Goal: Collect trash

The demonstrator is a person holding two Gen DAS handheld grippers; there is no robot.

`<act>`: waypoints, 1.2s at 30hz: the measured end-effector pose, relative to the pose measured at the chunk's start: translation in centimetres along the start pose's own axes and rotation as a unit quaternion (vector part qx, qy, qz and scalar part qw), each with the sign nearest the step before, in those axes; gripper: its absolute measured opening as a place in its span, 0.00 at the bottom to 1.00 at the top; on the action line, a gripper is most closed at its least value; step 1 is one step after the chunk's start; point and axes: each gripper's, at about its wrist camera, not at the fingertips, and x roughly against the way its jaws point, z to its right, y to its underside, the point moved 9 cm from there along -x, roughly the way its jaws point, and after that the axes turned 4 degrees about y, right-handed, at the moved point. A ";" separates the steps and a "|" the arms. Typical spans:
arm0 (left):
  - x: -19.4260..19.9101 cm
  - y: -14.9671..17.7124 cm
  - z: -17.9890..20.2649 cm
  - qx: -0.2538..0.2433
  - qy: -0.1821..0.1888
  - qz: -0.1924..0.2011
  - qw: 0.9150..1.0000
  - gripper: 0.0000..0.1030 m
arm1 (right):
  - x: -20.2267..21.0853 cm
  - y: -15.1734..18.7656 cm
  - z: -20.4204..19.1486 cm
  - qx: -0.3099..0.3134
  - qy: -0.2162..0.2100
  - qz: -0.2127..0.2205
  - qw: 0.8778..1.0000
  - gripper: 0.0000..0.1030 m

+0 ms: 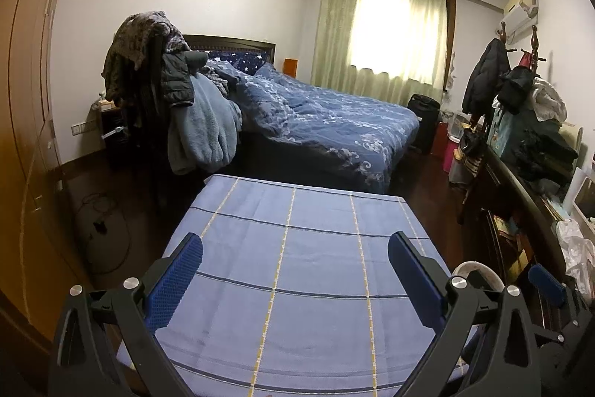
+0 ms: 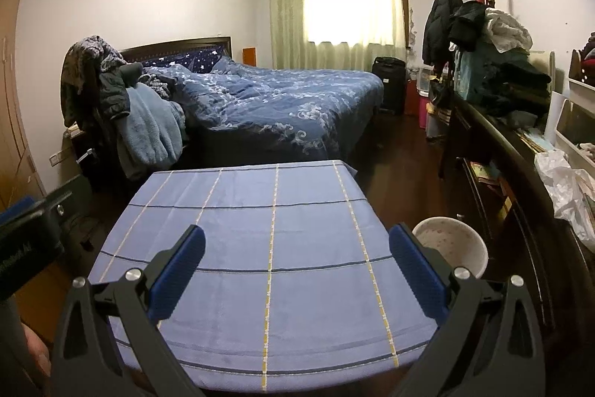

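A small table under a blue checked cloth (image 1: 297, 266) (image 2: 260, 248) fills the foreground of both views, and I see no trash on it. My left gripper (image 1: 295, 250) hangs open above the cloth with nothing between its blue pads. My right gripper (image 2: 297, 240) is likewise open and holds nothing. A white round bin (image 2: 452, 250) stands on the floor at the table's right side; only its rim (image 1: 478, 268) shows in the left wrist view. A crumpled white plastic bag (image 2: 561, 185) (image 1: 578, 248) lies on the dark sideboard to the right.
A bed with a blue quilt (image 1: 316, 114) (image 2: 282, 99) stands beyond the table. A chair piled with clothes (image 1: 156, 80) sits to its left. The dark sideboard (image 2: 494, 155) heaped with clothes runs along the right wall. A wardrobe (image 1: 26, 136) lines the left side. Dark wood floor (image 2: 401, 166) shows between.
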 end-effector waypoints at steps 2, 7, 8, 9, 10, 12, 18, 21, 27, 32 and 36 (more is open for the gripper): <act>0.0 0.0 0.0 -0.001 0.001 0.000 1.000 0.96 | 0.1 0.0 0.0 0.003 0.003 0.003 1.000 0.97; 0.2 -0.1 -0.1 0.000 -0.001 0.004 1.000 0.96 | 0.4 0.0 0.4 0.005 0.014 0.010 1.000 0.97; 0.2 -0.1 -0.2 0.001 0.000 0.005 1.000 0.96 | 0.5 0.0 0.5 0.003 0.016 0.011 1.000 0.97; 0.3 -0.2 -0.2 0.002 0.000 0.006 1.000 0.96 | 0.5 0.0 0.6 0.001 0.017 0.011 1.000 0.97; 0.4 -0.2 -0.4 0.004 -0.002 0.008 1.000 0.96 | 0.5 -0.1 0.8 0.000 0.018 0.012 1.000 0.97; 0.6 -0.3 -0.7 0.007 -0.004 0.011 1.000 0.96 | 0.5 -0.2 1.1 -0.002 0.022 0.012 1.000 0.97; 0.8 -0.5 -1.3 0.010 -0.009 0.016 1.000 0.96 | 0.8 -0.2 1.2 -0.004 0.025 0.017 1.000 0.97; 0.9 -0.5 -1.4 0.010 -0.009 0.015 1.000 0.96 | 1.0 -0.2 1.3 -0.004 0.026 0.019 0.999 0.97; 0.9 -0.5 -1.5 0.010 -0.007 0.015 1.000 0.96 | 1.0 -0.2 1.3 -0.003 0.025 0.018 1.000 0.97; 0.8 -0.5 -1.5 0.009 -0.008 0.015 1.000 0.96 | 1.0 -0.2 1.2 -0.003 0.026 0.018 0.999 0.97; 0.9 -0.4 -1.4 0.010 -0.008 0.015 1.000 0.96 | 0.9 -0.1 1.0 0.000 0.024 0.014 1.000 0.97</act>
